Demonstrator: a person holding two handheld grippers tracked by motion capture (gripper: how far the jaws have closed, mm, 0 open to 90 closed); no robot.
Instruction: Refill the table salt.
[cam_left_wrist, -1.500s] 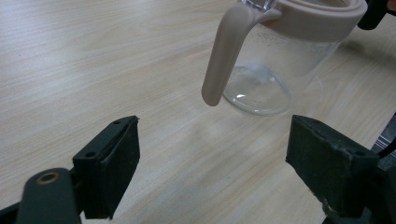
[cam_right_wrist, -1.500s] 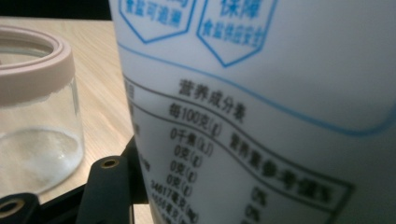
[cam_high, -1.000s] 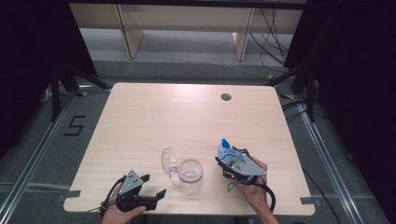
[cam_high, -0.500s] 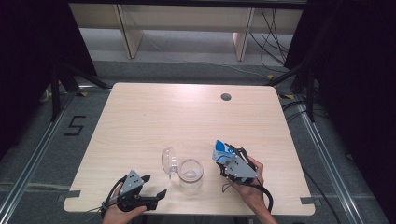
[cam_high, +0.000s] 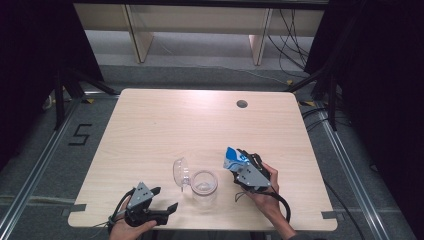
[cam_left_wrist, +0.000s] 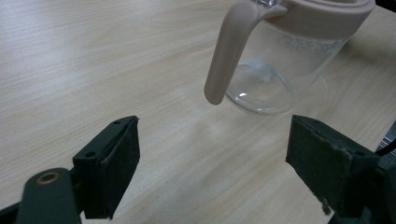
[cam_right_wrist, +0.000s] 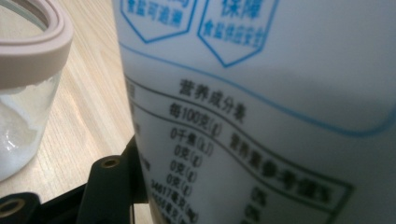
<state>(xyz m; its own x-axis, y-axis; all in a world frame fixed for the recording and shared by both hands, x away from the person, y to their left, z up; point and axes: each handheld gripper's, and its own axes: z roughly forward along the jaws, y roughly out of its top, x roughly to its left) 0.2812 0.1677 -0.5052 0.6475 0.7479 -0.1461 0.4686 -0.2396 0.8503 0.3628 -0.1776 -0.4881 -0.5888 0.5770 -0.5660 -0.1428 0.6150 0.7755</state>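
Two hand-held grippers, one jar, one bag, that's the whole count. Nearest the front edge of the pale wood-grain surface (cam_high: 150, 125), the left hand-held gripper (cam_high: 165, 200) sits low with its black jaws spread wide and nothing between them. Its own view shows the rough, padded jaw faces and, past them, the clear glass jar with a beige plastic rim and handle (cam_left_wrist: 275, 56), standing upright with the handle curving down toward the camera.

The right hand-held gripper (cam_high: 239, 165) is a bit further in, just right of the jar, clamped on a white plastic bag with blue print (cam_high: 234, 159). From above, the bag is just a small blue and white shape sticking up, tilted toward the jar. The right gripper view puts it really close: smooth white film, blue outlined badges, a printed table in small dark characters, plus white grains at the bottom of the jar.

The high view also catches the jar's clear round lid (cam_high: 180, 172) flipped open on its left side. Farther back there's one dark round hole (cam_high: 242, 104) in the surface.
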